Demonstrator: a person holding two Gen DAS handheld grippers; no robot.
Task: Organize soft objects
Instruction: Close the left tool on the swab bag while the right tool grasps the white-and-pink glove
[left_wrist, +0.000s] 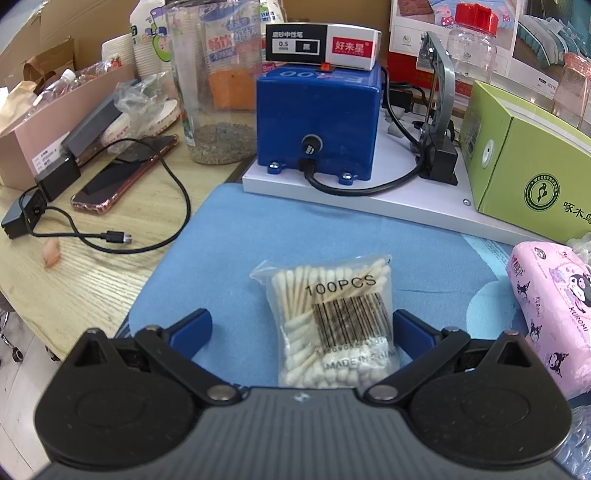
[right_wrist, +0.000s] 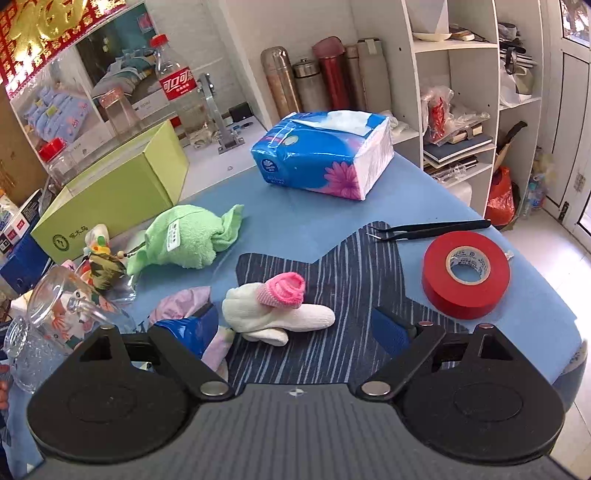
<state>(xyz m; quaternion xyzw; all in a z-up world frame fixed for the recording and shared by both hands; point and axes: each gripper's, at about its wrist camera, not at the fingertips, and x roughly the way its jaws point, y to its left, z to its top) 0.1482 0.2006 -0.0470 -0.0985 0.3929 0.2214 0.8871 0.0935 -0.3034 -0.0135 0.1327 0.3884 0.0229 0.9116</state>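
Note:
In the left wrist view a clear bag of cotton swabs (left_wrist: 332, 321) lies on the blue mat (left_wrist: 229, 243), between the fingers of my open left gripper (left_wrist: 301, 328), nearer the right finger. A pink tissue pack (left_wrist: 554, 314) lies at the right. In the right wrist view a white sock with a pink cuff (right_wrist: 277, 310) lies on a striped dark cloth (right_wrist: 351, 295), between the fingers of my open right gripper (right_wrist: 295, 328). A green towel (right_wrist: 184, 240) lies farther left, and a blue tissue pack (right_wrist: 325, 155) at the back. A pale lilac cloth (right_wrist: 177, 306) lies by the left finger.
Left view: blue machine (left_wrist: 317, 122) on a white base, green box (left_wrist: 524, 162), glass jar (left_wrist: 214, 81), phone (left_wrist: 122, 173) and cable on the wooden table. Right view: red tape roll (right_wrist: 465, 273), black tweezers (right_wrist: 428, 227), glass mug (right_wrist: 55, 317), green box (right_wrist: 110, 199), shelves at the right.

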